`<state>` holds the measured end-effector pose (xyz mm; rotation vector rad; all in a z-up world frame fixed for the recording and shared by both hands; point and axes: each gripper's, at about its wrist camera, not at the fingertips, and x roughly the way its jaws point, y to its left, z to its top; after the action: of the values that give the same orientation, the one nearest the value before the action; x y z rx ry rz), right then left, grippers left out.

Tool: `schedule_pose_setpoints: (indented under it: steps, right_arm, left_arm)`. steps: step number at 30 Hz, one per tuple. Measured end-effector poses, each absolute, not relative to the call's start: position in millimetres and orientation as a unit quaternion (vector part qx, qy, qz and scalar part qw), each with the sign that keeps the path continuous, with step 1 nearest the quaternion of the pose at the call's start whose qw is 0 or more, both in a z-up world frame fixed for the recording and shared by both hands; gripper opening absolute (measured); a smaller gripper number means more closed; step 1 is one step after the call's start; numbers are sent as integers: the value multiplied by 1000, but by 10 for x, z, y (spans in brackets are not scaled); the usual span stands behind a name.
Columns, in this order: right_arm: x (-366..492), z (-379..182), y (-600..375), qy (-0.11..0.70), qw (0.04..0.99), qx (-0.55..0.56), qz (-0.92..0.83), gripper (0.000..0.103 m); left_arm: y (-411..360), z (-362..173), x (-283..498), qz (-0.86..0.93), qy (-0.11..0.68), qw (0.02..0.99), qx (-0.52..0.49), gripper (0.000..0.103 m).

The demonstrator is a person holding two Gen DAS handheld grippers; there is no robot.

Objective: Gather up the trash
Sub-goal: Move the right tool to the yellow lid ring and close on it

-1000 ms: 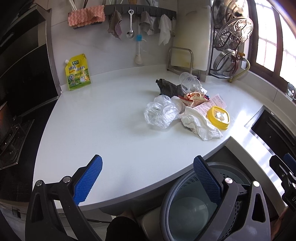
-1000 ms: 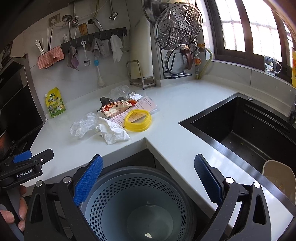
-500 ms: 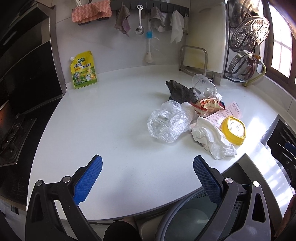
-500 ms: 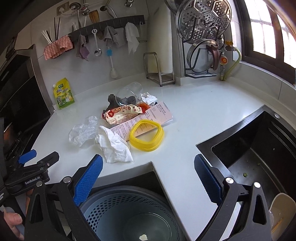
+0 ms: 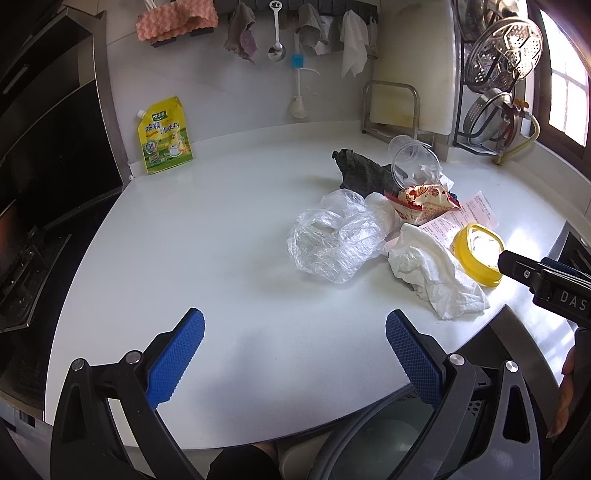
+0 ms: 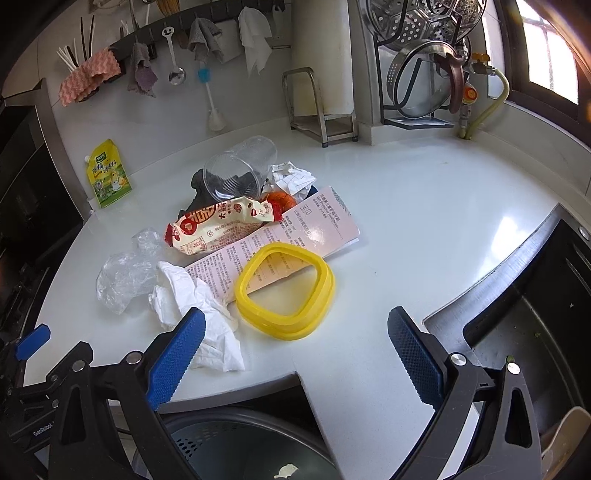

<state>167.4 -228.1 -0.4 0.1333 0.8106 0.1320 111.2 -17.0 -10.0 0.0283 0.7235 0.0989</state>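
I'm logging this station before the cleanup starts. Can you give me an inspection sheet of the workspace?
Surface: white counter, trash piled at one spot.
Job's things: clear bag, white tissue, yellow ring, snack wrapper, printed leaflet, plastic cup; bin below the counter edge.
Clutter: yellow pouch against the wall.
Grippers: left gripper and right gripper open, empty.
Cables: nothing seen.
Surroundings: sink, utensil rail.

Both grippers show black angular frames with silver screws. The left gripper [image 5: 294, 349] and right gripper [image 6: 295, 349] wear blue, knurled finger pads [image 6: 175, 358].
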Motion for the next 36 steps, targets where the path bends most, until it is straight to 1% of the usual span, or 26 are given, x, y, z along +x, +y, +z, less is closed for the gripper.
schedule_pose_setpoints:
  steps: [16,24,25,27,32,36]
  right_arm:
    - [2052,-199,-2141,426,902,48,51,94]
    - [2134,-227,-2166,427,901,46,58,93]
    - [2132,-226,-2164,426,902,43,59,91]
    - [2116,-210,-2145,423,903,35,64,72]
    - [2088,-193,-2191,426,900,45,80,72]
    - [2018,-111,-2347,413,906,58,79,72]
  left_arm:
    - [-258,-184,1117,35,363,931,23,97]
    - [-278,-199,1133,33,366,930,21,97]
    - [-286,-203,1134,32,367,929,21,97]
    - [-312,-209,1140,30,368,929,21,97]
    - [-407,-191,1158,22,369,929,15,97]
    - [-484,-156,1190,14,364,931,-3,97]
